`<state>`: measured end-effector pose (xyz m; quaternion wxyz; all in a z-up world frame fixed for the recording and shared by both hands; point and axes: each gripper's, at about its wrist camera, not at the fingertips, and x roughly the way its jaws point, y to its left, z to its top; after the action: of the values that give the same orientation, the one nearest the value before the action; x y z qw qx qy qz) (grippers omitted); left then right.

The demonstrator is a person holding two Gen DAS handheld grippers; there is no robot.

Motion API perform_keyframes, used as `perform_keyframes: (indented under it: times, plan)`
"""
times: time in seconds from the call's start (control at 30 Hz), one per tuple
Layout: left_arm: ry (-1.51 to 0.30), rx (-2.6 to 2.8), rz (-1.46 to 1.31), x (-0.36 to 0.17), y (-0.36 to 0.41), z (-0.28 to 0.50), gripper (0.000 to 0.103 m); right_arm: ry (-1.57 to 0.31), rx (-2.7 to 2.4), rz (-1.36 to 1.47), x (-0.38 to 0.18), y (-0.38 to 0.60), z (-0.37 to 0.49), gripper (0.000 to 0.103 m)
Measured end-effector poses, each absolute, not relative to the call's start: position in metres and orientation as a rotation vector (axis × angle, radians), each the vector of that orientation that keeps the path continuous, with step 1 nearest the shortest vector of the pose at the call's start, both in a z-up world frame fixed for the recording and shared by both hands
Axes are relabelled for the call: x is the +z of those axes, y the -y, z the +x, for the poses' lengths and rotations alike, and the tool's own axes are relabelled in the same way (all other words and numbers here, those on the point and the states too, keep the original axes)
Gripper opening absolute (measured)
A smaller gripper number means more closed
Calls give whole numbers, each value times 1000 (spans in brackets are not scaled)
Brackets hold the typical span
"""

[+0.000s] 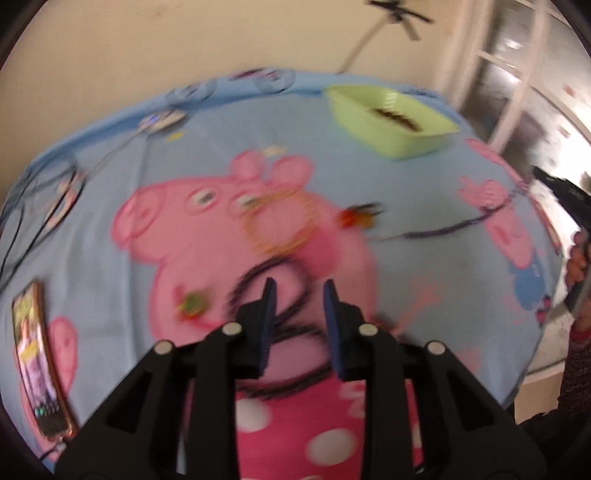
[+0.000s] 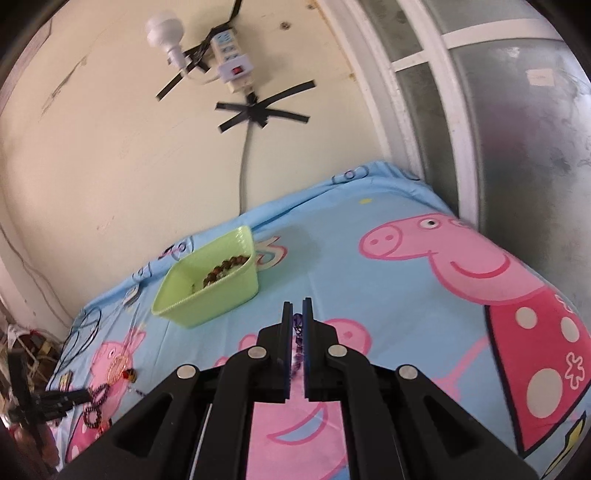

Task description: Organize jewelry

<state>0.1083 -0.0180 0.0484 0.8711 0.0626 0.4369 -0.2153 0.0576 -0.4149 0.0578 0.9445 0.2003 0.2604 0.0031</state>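
Observation:
A light green basket [image 1: 391,118] [image 2: 207,288] stands at the far side of the cartoon bedsheet [image 2: 369,280], with brown beads [image 2: 225,271] inside. My right gripper [image 2: 297,308] is shut on a purple bead necklace [image 2: 297,343], held above the sheet just right of the basket; the strand trails across the sheet in the left wrist view [image 1: 443,229]. My left gripper [image 1: 299,291] is open, low over a dark bead necklace [image 1: 273,291]. Gold bangles [image 1: 280,221], a red-orange piece [image 1: 356,216] and a green-red piece [image 1: 192,304] lie nearby.
A phone [image 1: 38,365] lies at the sheet's left edge. Cables [image 1: 40,206] run along the far left. A wall with a power strip [image 2: 234,61] and a bulb [image 2: 166,31] is behind the bed, and a window [image 2: 498,122] is to the right.

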Motion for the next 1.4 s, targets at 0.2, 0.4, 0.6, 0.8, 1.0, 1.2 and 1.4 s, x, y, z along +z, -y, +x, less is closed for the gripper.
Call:
perform_keyframes:
  times: [0.2, 0.4, 0.6, 0.8, 1.0, 1.2, 1.4]
  plan:
    - [-819, -637, 356, 44, 127, 105, 60, -568, 253, 373, 63, 345, 65, 0]
    - [-860, -675, 426, 17, 171, 125, 51, -661, 228, 304, 50, 347, 72, 0]
    - [-933, -751, 309, 18, 155, 123, 5, -737, 184, 303, 20, 362, 66, 52]
    - [-955, -776, 225, 14, 134, 102, 5, -813, 236, 156, 14, 321, 92, 52]
    - [-983, -775, 81, 18, 103, 94, 5, -809, 331, -50, 10, 259, 72, 0]
    - [-944, -836, 6, 44, 95, 89, 5, -866, 654, 376, 15, 257, 72, 0]
    - [-846, -874, -23, 86, 94, 93, 5, -724, 676, 506, 60, 276, 82, 0]
